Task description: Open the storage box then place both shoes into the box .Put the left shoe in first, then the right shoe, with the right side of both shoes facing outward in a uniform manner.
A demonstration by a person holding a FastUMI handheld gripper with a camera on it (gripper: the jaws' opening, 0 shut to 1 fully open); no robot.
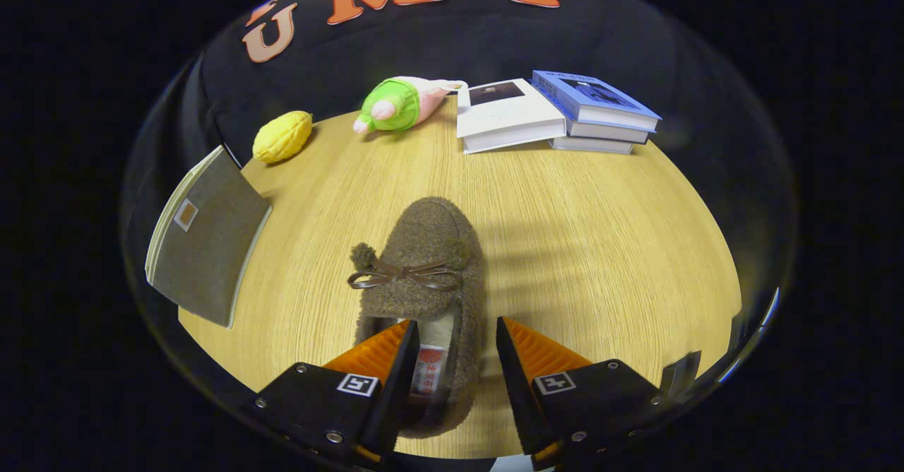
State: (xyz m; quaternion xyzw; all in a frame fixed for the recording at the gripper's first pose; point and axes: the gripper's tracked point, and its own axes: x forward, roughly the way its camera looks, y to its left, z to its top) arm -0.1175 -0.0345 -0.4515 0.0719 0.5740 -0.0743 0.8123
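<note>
Gripper low in frame, fingers apart straddling the fuzzy brown slipper's heel wall, nothing pinched yet; squeezing looks next.

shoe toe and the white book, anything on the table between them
Nothing: in the gripper view, bare table runs from the toe of the shoe to the white book. The open claw straddles the shoe's right rim.

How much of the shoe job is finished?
Nothing looks finished yet: one fuzzy brown shoe lies on the wooden table, not in any box. In hand: the hand-held gripper is open, one finger inside the shoe's opening, the other outside its side wall, not pressing. Left: grasping it and putting both shoes in the box. I can't tell which shoe this is, or whether the box is open.
</note>
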